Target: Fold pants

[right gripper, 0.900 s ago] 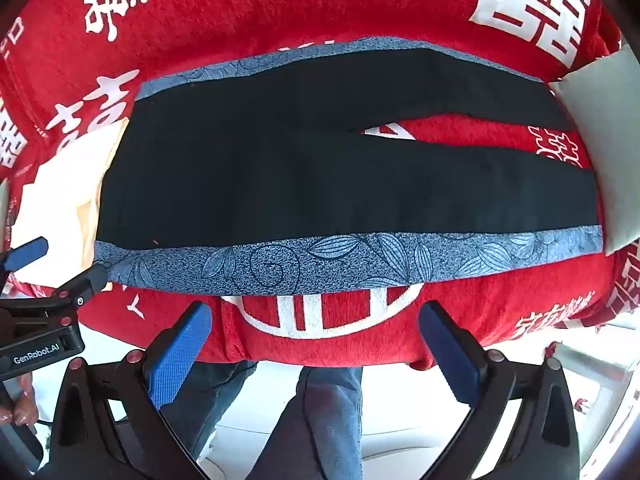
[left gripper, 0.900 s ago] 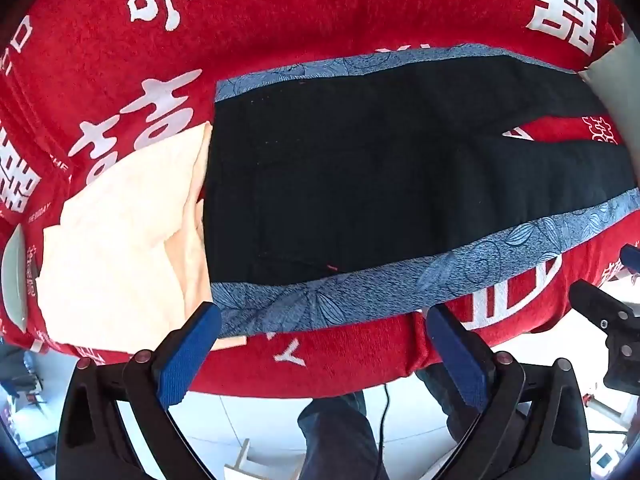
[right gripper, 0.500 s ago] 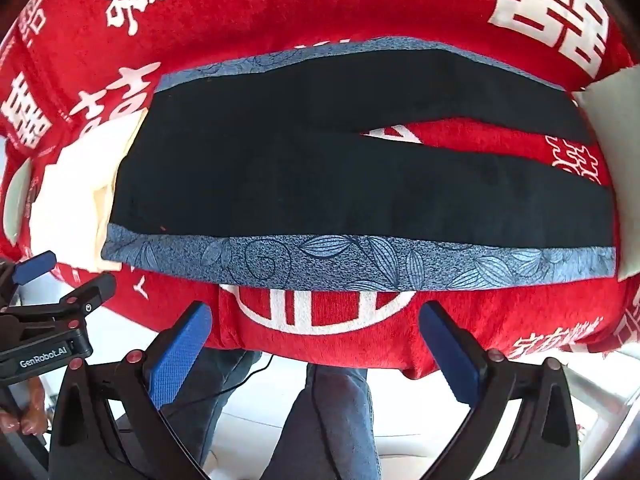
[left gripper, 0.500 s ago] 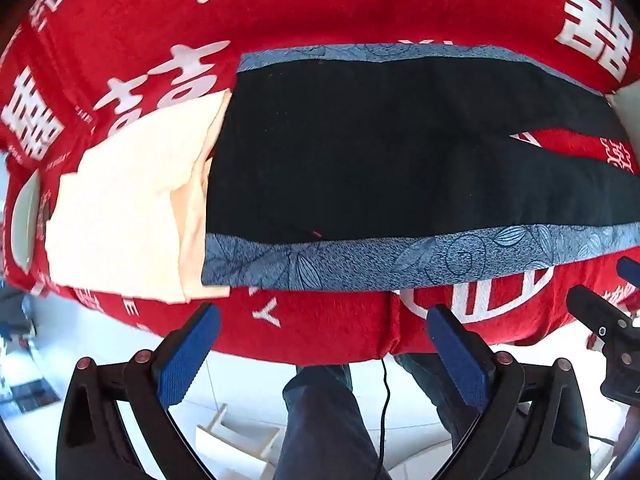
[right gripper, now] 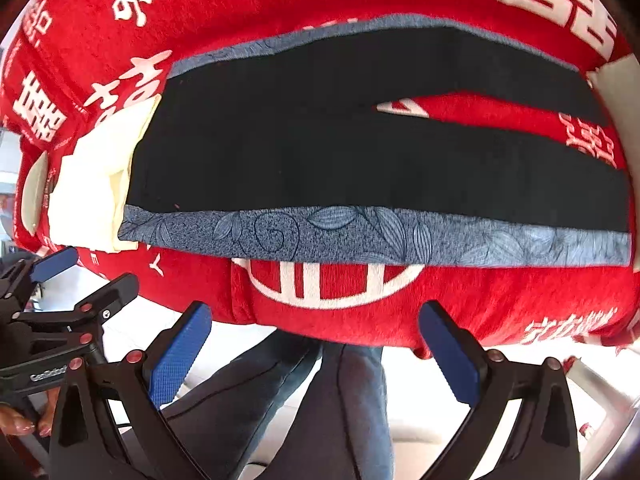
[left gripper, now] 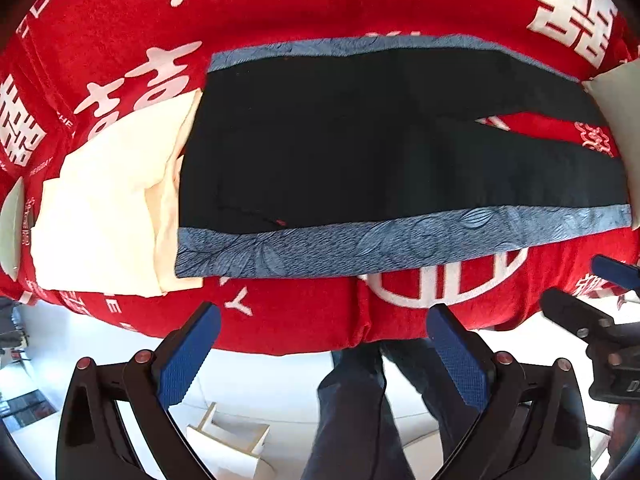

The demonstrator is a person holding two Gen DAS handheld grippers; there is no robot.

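I see pants flat on red cloth; left gripper, right gripper wide open, empty; cream fabric at waistband, possibly folded garment.

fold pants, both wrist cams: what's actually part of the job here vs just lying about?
Job:
- black pants with blue patterned side stripes, laid flat, legs slightly apart
- left gripper, jaws open, empty
- right gripper, jaws open, empty

Lying about:
- folded cream cloth at the waist end, partly under the pants
- pale item at the leg end
- red printed cover beneath
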